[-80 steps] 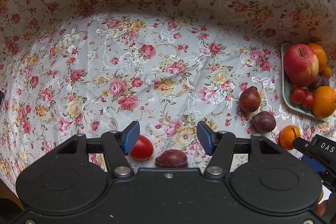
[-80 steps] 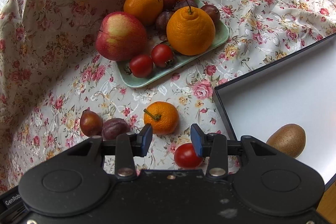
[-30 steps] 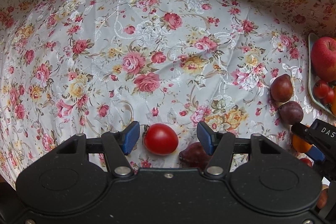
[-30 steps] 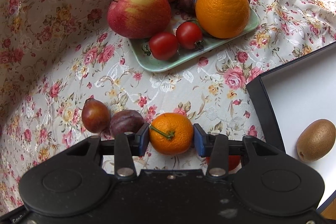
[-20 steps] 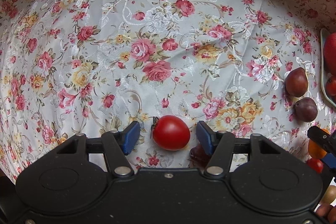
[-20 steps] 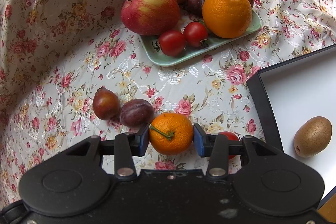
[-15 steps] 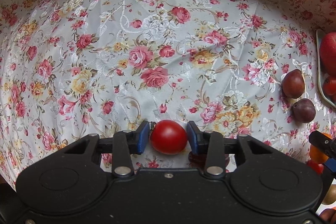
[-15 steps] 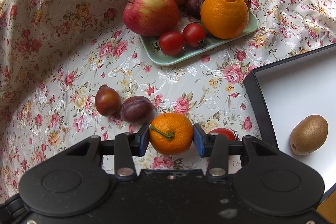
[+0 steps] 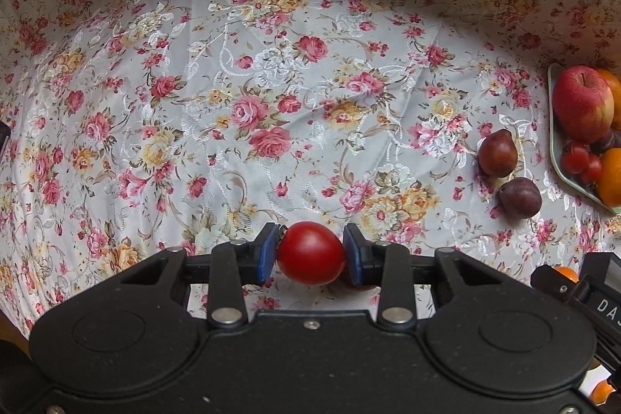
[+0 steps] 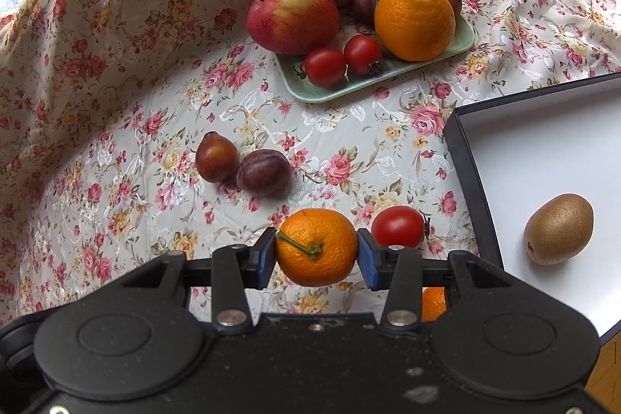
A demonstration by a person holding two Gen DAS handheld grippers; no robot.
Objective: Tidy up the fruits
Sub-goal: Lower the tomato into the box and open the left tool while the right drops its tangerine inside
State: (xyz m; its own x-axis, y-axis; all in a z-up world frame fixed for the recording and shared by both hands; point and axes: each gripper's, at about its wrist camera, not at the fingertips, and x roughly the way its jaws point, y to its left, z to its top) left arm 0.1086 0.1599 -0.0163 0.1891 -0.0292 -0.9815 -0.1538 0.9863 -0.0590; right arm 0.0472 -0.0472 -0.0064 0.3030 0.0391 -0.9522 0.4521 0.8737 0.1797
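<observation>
The left gripper (image 9: 310, 253) has its blue-padded jaws clamped on a smooth, glossy red tomato (image 9: 310, 254), held above the table's satin floral cloth (image 9: 271, 84). The right gripper (image 10: 316, 251) has its jaws clamped on a round, dimpled mandarin (image 10: 316, 247) with a green stem. Two matte, egg-shaped plums (image 10: 242, 165) lie touching on the cloth. A fuzzy oval kiwi (image 10: 558, 228) sits in the white, dark-rimmed box (image 10: 465, 173). The pale green tray (image 10: 310, 92) holds a speckled apple (image 10: 292, 13) and other fruit.

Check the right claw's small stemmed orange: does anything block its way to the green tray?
Mostly clear. Bare floral cloth lies between the small stemmed orange and the pale green rectangular tray. Two dark plums sit left of that line; the tray itself is crowded.
</observation>
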